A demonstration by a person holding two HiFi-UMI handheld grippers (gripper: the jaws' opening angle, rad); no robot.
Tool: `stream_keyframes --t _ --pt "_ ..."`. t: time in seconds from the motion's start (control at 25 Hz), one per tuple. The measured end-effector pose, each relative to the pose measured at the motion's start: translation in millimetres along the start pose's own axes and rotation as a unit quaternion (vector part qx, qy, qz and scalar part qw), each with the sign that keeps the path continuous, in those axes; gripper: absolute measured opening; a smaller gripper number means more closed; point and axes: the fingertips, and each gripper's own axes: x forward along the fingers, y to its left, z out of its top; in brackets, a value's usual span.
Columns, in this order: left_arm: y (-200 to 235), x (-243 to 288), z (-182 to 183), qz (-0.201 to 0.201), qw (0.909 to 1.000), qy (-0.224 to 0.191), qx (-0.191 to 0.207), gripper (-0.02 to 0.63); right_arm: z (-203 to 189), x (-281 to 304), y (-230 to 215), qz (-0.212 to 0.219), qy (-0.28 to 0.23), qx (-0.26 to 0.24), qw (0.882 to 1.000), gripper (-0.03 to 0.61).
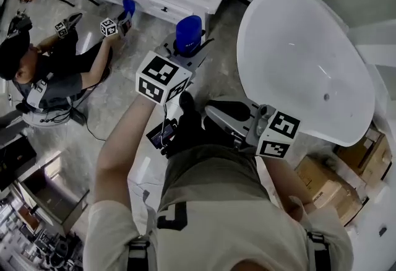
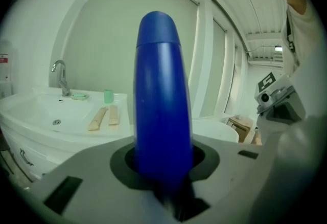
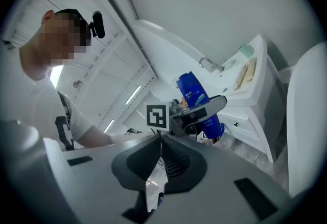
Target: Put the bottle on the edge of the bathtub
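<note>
Grips the blue bottle (image 2: 161,100) upright between the part-closed jaws of the left gripper (image 2: 163,162); shows the right gripper (image 3: 159,156) pinched shut on nothing. Best to carry it upright to the bathtub (image 1: 291,41), ahead and right of those jaws, and seat the base flat on the rim before loosening. Nothing in the tub; nothing in the sink basin (image 2: 46,110) ahead-left, only wooden strips (image 2: 102,117) beside it.
</note>
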Motion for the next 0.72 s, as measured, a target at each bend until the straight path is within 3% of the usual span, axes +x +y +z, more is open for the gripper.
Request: stream_keyframes --t 0.16,0.28,0.4,0.72 --pt "0 10 -21 -0.006 0.9991 0.037 0.017 0.158 -35 11 4 0.044 0.078 -0.037 0.995 0.029" --pt "12 2 -49 -0.007 0.9989 0.045 0.003 0.158 -59 27 8 0.046 0.098 -0.035 0.993 0.029" --pt "23 3 -75 -0.012 0.9984 0.05 -0.024 0.158 -68 33 1 0.027 0.098 -0.028 0.994 0.029" --pt "55 46 -156 -0.056 0.9951 0.074 -0.036 0.158 -90 70 -65 -0.053 0.068 -0.016 0.996 0.029"
